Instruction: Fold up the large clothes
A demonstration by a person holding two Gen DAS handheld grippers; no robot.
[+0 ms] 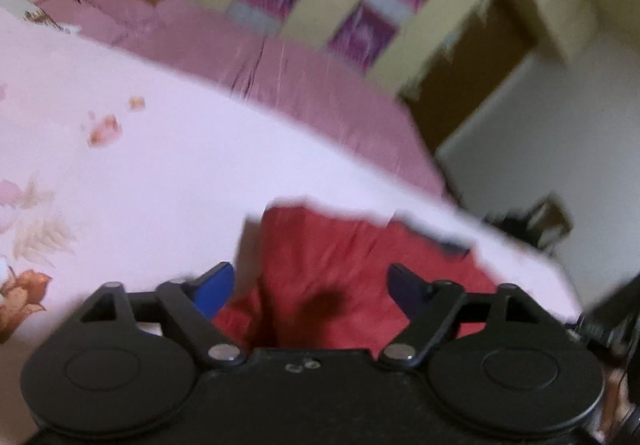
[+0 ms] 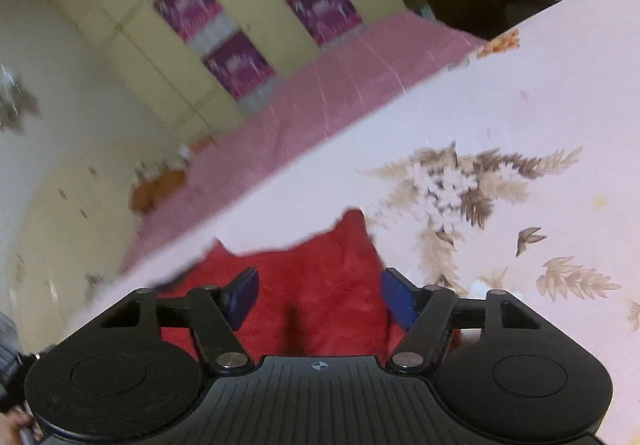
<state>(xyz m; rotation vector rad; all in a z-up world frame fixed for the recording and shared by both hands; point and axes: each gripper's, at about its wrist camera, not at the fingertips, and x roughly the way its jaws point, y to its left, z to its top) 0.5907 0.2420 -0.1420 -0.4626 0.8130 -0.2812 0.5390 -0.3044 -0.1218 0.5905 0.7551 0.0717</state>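
Red fabric — the garment [image 1: 352,277] to be folded — lies on the pale floral sheet [image 1: 160,173] of the bed, directly ahead of both grippers. Left gripper [image 1: 310,291]: jaws spread wide, nothing between the pads, garment beneath them. Right gripper [image 2: 318,295]: jaws likewise apart and empty, poised over the same cloth [image 2: 312,285]. Beyond the sheet lies a darker pink cover [image 2: 340,85]. The material looks soft, light and limp; expect it to sag and wrinkle when lifted. Recommended hold — one corner or hem edge per gripper, pinching a single layer, well apart, so the cloth hangs flat.
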